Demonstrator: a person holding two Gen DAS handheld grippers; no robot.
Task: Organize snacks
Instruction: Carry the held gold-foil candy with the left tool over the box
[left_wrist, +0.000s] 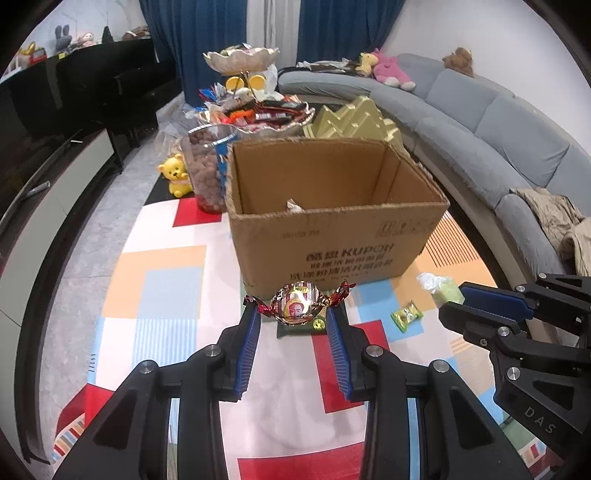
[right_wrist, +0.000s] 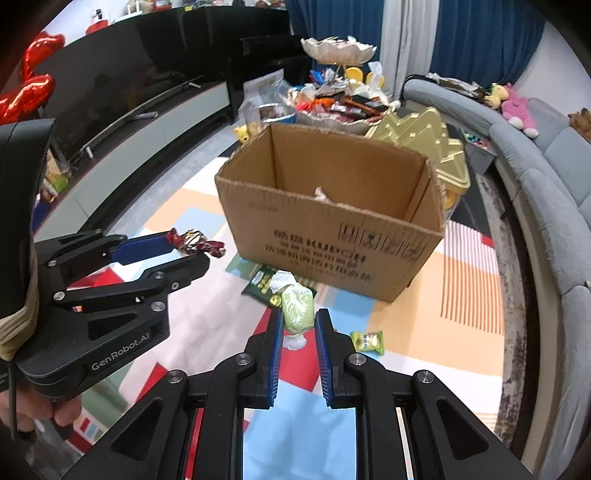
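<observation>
Left gripper (left_wrist: 293, 312) clamps a round gold-and-red foil-wrapped candy (left_wrist: 301, 304); right gripper (right_wrist: 298, 319) clamps a pale green plastic-wrapped snack (right_wrist: 297, 308), near the open brown cardboard box (left_wrist: 332, 236).

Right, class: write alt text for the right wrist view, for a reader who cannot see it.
The right gripper is shut on a pale green wrapped snack above a colourful patterned mat, in front of an open cardboard box. At left, the left gripper holds a red and gold wrapped candy; a small green candy lies on the mat.
</observation>
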